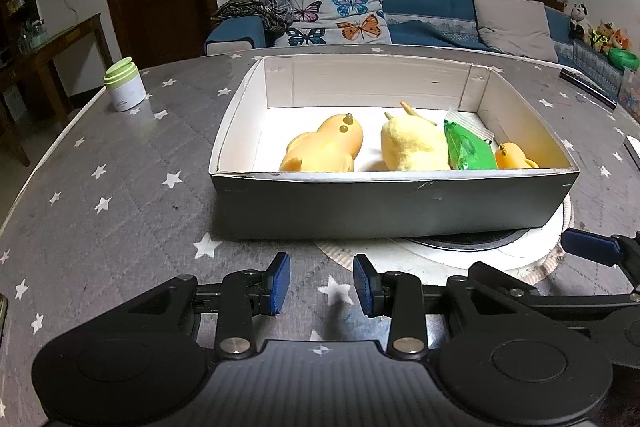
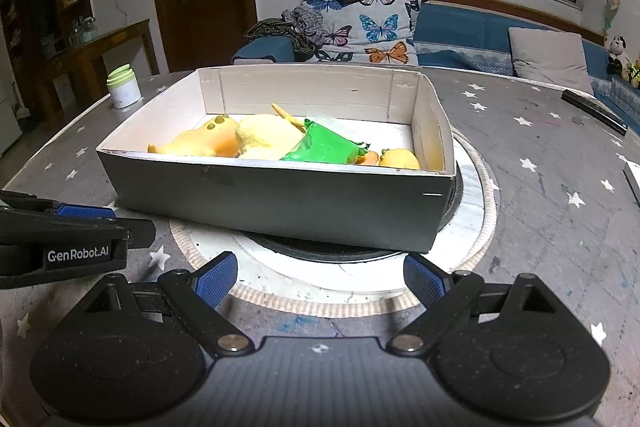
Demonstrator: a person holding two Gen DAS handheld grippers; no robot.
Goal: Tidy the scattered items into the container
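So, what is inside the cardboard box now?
Inside the cardboard box lie a large orange rubber toy, a yellow plush toy, a green packet and a small orange toy. The near wall hides their lower parts and the floor beneath.

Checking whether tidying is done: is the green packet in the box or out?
In. The green packet lies inside the box, between the plush toy and a small duck.

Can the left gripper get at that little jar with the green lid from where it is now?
Probably yes. The jar stands alone on the table, left of the box, with bare tabletop between it and the left gripper, whose jaws are open and empty.
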